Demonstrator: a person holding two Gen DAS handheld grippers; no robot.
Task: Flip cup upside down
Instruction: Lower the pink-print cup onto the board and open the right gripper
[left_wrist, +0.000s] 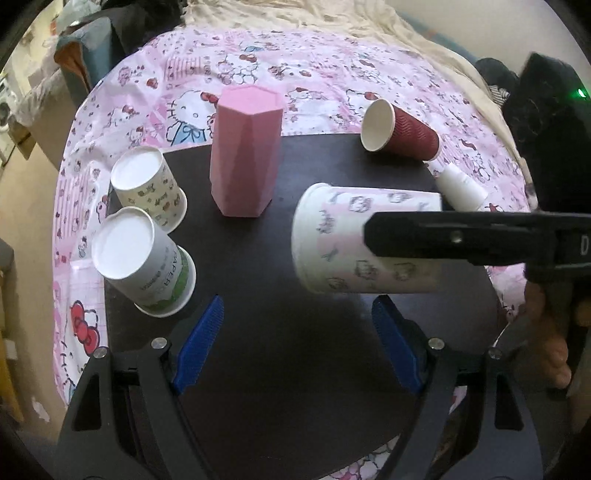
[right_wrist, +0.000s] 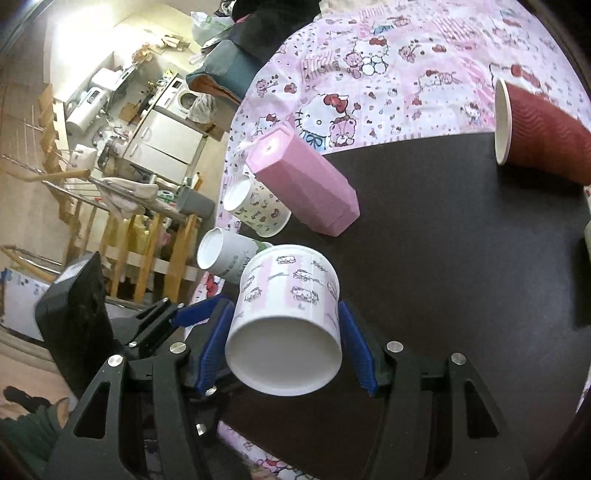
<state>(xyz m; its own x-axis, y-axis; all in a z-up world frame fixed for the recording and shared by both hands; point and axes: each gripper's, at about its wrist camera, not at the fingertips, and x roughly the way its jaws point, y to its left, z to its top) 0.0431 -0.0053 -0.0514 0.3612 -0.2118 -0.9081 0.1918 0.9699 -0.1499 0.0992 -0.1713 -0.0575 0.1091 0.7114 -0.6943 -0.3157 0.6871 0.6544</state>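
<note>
My right gripper (right_wrist: 284, 343) is shut on a white and pink Hello Kitty paper cup (right_wrist: 288, 295) and holds it on its side above the dark table (right_wrist: 443, 258). In the left wrist view the same cup (left_wrist: 343, 240) lies sideways, its rim pointing left, with a black finger of the right gripper (left_wrist: 443, 238) across it. My left gripper (left_wrist: 295, 332) is open and empty, just in front of and below the cup.
A tall pink faceted cup (left_wrist: 245, 151) stands upside down on the table. Two paper cups (left_wrist: 147, 184) (left_wrist: 144, 262) stand upside down at the left. A red cup (left_wrist: 399, 127) and a small white cup (left_wrist: 461, 184) lie on their sides at the right.
</note>
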